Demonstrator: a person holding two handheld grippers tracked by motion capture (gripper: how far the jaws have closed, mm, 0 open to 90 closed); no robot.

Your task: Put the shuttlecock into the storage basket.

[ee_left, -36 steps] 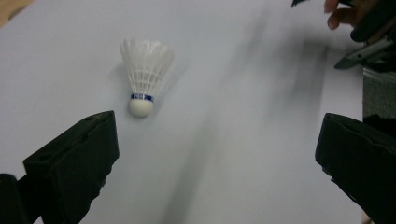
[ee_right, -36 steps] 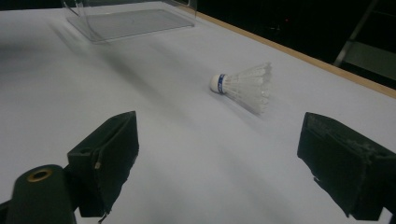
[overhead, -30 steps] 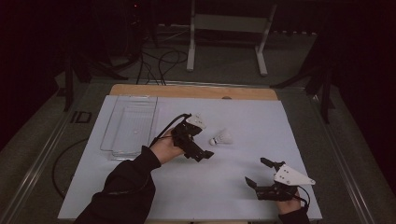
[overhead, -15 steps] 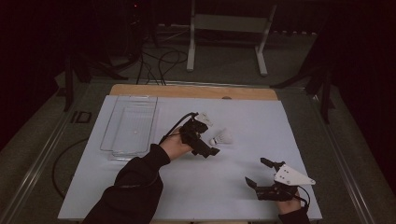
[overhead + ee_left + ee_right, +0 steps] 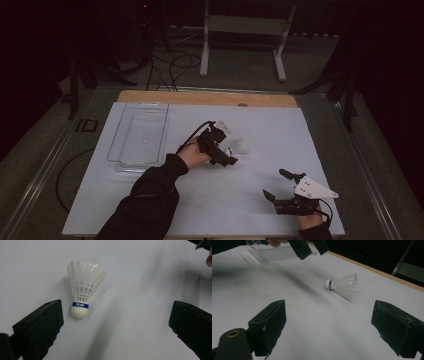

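Observation:
A white feather shuttlecock [image 5: 239,148] with a blue band lies on its side on the white table sheet [image 5: 150,200]. My left gripper [image 5: 227,147] hovers right next to it, open. In the left gripper view the shuttlecock [image 5: 83,290] rests cork-down toward the left jaw, apart from both jaws of the left gripper [image 5: 116,312]. My right gripper [image 5: 276,184] stands open near the front right, holding nothing. From the right gripper view, the shuttlecock [image 5: 343,285] lies ahead of the right gripper [image 5: 329,312], with the left gripper [image 5: 307,247] beyond it.
A clear plastic tray [image 5: 140,135] sits at the back left of the sheet, also seen as the tray [image 5: 274,252] in the right gripper view. A wooden table edge [image 5: 210,97] runs along the far side. A metal stand [image 5: 240,30] and cables lie on the floor beyond.
My left gripper has moved right, up to the shuttlecock. The right gripper and the shuttlecock have stayed in place.

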